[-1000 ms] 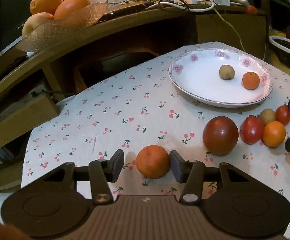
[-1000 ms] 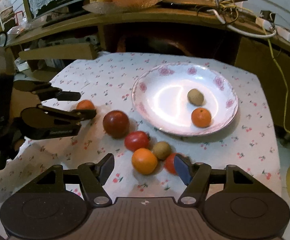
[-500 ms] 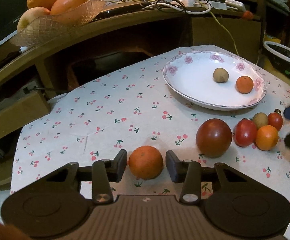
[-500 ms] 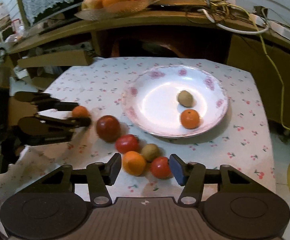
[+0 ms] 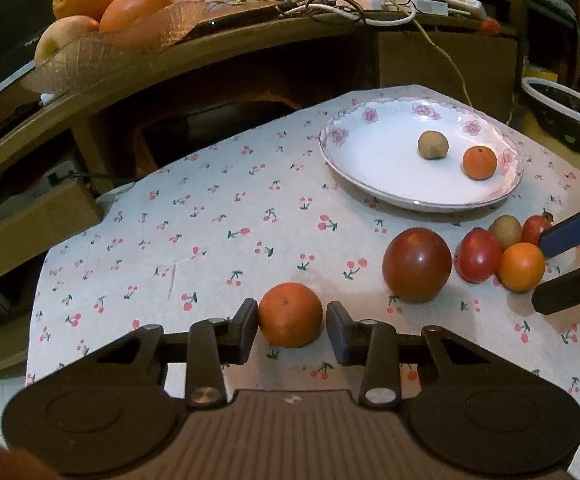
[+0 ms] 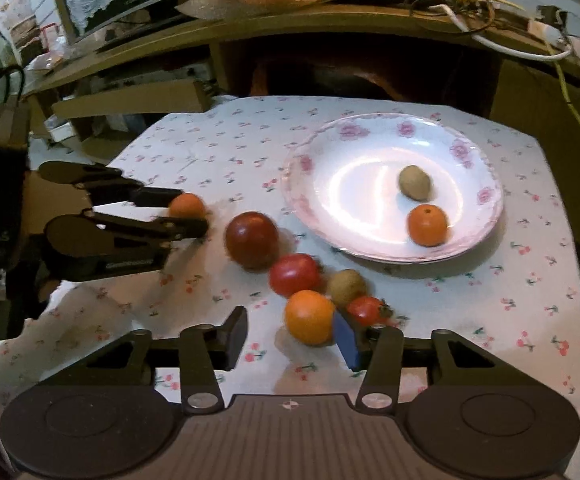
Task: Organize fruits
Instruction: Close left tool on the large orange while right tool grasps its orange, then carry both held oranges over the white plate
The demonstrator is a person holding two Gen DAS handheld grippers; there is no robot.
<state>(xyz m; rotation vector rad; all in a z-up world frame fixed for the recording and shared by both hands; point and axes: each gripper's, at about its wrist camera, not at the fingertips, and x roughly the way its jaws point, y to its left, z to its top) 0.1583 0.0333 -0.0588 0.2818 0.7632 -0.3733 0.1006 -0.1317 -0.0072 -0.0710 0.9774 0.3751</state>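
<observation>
Orange mandarin point(image 5: 290, 315) sits on the cloth point(image 5: 217, 216) between your left gripper point(image 5: 292, 326) fingers, left pad touching, right pad just short; nothing is gripped yet. Close squarely across its middle, gently, then lift clear before heading to the plate point(image 5: 374, 184). Your right gripper point(image 6: 290, 338) stands open beside the small orange point(image 6: 310, 317), holding nothing; mind the neighbouring tomatoes point(image 6: 294, 274)
</observation>
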